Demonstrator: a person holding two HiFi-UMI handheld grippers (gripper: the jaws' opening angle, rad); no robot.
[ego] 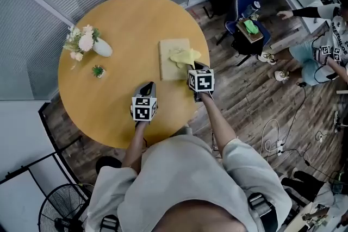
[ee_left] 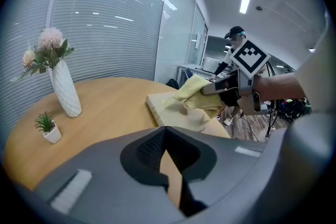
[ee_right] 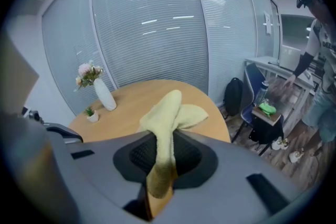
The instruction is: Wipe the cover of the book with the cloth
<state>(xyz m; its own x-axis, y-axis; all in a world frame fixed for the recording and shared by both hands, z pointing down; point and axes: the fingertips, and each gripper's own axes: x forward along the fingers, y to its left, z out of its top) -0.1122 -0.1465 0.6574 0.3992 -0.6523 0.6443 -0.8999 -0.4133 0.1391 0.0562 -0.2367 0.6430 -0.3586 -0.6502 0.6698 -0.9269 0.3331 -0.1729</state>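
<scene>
Black left tool (ego: 148,86) sits nearest, held over the round wooden surface (ego: 130,24), its jaws drawn almost together with nothing between them; just beyond, to its right, the right tool (ego: 196,67) pinches a soft yellow cloth (ego: 184,55) bunched over the cover of the pale rectangular book (ego: 168,68), which lies flat near the surface's right edge; farther left stand a tiny potted green plant (ego: 98,70) and a white vase of pink flowers (ego: 101,48), well apart from the book
</scene>
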